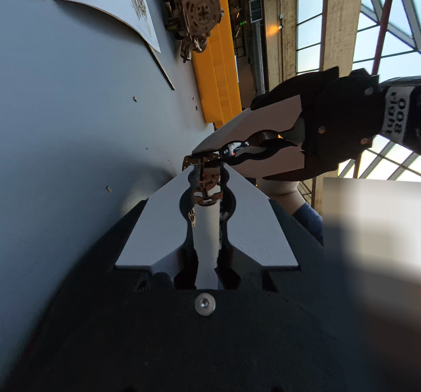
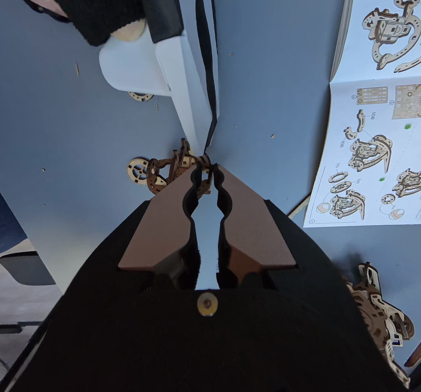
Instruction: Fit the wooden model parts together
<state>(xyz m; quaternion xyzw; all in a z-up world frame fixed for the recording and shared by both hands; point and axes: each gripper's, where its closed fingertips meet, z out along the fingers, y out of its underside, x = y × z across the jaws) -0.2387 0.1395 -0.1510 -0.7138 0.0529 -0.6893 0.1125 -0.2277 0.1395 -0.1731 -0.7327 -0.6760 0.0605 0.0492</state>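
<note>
Closest to the lens in the left wrist view, the left gripper (image 1: 206,171) is seen with its pale fingers drawn narrow onto a small wooden assembly (image 1: 206,185), which is held up off the grey table (image 1: 68,119). From the right side, the right gripper (image 1: 205,153) is brought in so that its tips meet the top edge of the same piece. Farther off, a larger built model (image 1: 198,14) is seen beside a yellow bin (image 1: 216,73), and an open booklet (image 1: 127,5) lies on the table.

Brown fingers fill the near part of the right wrist view, where the right gripper (image 2: 208,165) is closed to a narrow gap, apparently pinching a thin curved rim of the assembly (image 2: 173,169). A loose wheel disc (image 2: 137,171) lies on the table just beside it, and another ring piece (image 2: 140,95) farther away.

The assembly is judged light, stiff and brittle: thin laser-cut plywood likely to snap at its slots. It would be best gripped on its boxy core, not its slender arcs.
</note>
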